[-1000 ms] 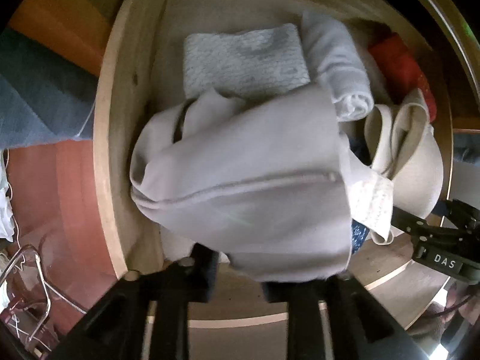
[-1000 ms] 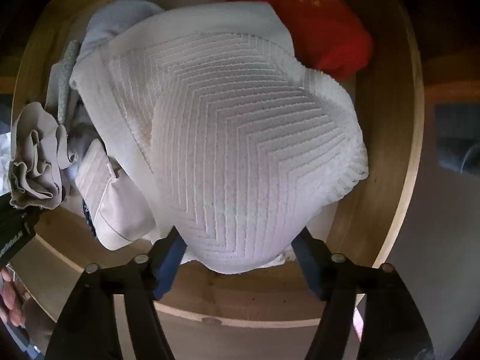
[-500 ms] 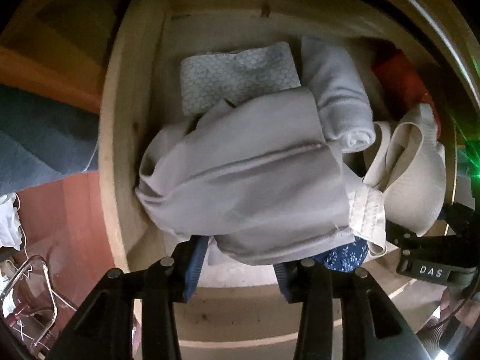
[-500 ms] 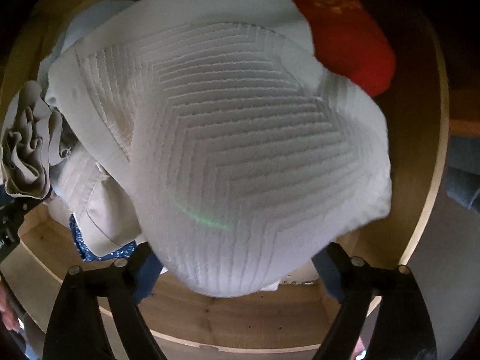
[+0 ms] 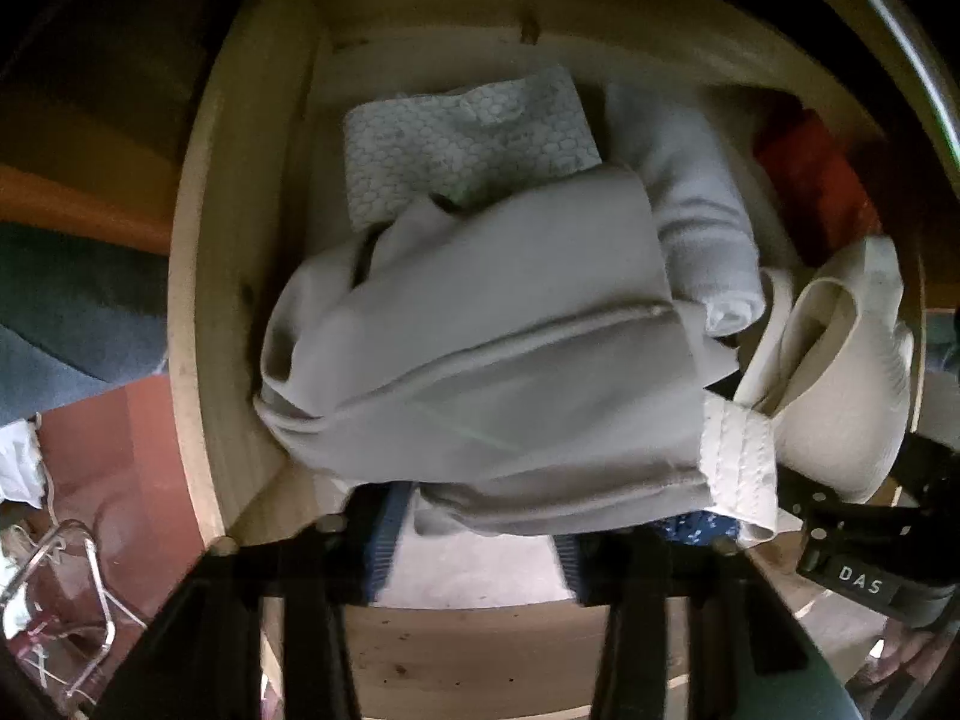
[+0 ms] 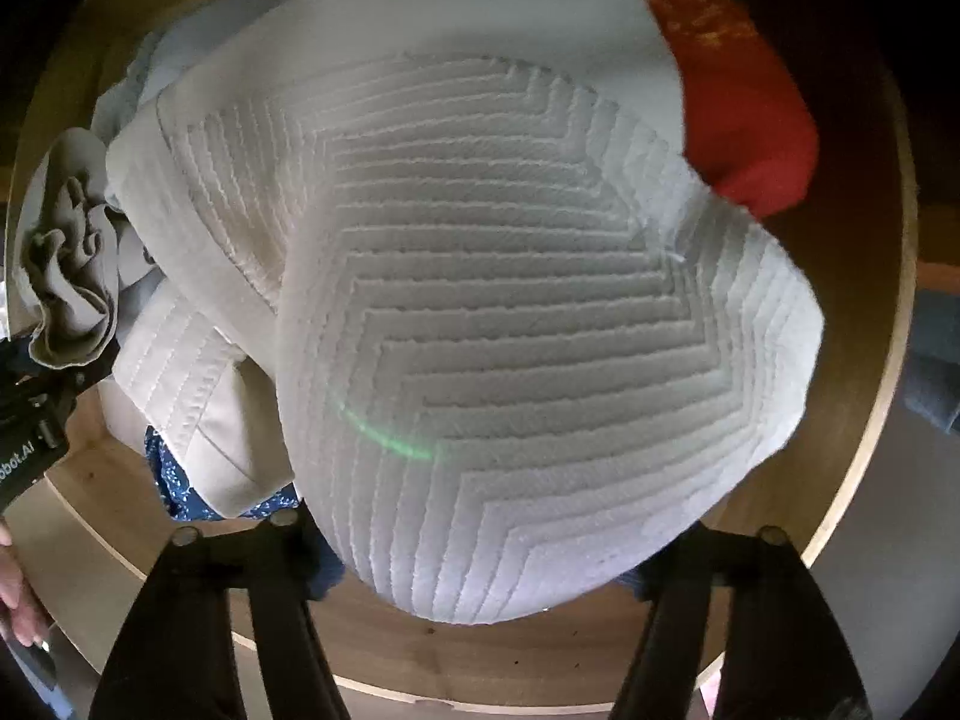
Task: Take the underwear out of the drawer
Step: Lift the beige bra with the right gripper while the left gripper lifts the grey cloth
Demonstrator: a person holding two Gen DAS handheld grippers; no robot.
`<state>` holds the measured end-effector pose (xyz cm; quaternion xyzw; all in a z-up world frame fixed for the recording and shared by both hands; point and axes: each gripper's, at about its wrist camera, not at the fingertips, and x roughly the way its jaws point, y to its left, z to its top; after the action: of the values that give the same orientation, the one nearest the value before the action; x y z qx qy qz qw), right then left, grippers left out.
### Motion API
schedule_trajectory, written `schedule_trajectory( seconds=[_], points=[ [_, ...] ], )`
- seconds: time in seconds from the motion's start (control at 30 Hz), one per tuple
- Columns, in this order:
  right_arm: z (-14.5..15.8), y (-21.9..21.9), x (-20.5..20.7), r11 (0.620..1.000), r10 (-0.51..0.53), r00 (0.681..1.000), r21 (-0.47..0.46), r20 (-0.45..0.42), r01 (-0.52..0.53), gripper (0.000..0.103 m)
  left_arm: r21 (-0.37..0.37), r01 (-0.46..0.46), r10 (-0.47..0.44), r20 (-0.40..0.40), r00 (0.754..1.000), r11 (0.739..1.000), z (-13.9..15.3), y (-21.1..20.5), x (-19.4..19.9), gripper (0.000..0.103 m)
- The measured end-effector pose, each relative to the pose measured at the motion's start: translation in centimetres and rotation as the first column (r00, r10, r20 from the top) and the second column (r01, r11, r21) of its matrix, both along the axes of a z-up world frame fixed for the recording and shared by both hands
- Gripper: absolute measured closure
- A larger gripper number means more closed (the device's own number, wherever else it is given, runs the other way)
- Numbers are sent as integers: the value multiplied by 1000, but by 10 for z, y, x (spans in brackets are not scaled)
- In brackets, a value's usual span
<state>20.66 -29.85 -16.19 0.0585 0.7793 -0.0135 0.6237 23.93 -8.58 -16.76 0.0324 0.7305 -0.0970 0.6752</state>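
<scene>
A wooden drawer (image 5: 204,276) holds folded and rolled clothes. A grey undergarment (image 5: 492,324) hangs bunched over my left gripper (image 5: 474,546). Its jaws are closing, with the lower hem between the blue pads. In the right wrist view the same grey cloth (image 6: 66,276) is gathered at that gripper's tip. A white bra cup (image 6: 510,330) with raised chevron ribs fills my right gripper (image 6: 480,570), whose jaws are closing on its lower edge. The cup hides the pads. In the left wrist view the bra (image 5: 840,396) stands above the right gripper's body (image 5: 852,564).
In the drawer lie a pale patterned folded cloth (image 5: 468,132), a light blue roll (image 5: 696,210), a red garment (image 6: 744,96) and blue dotted fabric (image 6: 174,480). A wire hanger (image 5: 66,600) lies on the reddish floor, left of the drawer. A person's hand (image 6: 18,594) shows at the left edge.
Both pairs of fingers spread wider, then drew in again. The left view slid further over the drawer. The bra cup grew larger in the right view.
</scene>
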Motion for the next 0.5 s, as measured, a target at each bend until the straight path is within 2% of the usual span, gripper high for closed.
schedule_trajectory(
  seconds=[0.1,0.23,0.5],
  points=[
    [9,-2,-8,1000,-20,1000,4,23,20,54,-1,-17,17,0,1000,1000,5,3,-3,89],
    [18,-4,-26,999,-46,998,10,51,46,64,0,-10,10,31,999,1000,18,4,-8,91],
    [36,-12,-63,997,-69,992,22,102,67,68,12,-9,9,40,999,1000,37,16,-23,92]
  ],
)
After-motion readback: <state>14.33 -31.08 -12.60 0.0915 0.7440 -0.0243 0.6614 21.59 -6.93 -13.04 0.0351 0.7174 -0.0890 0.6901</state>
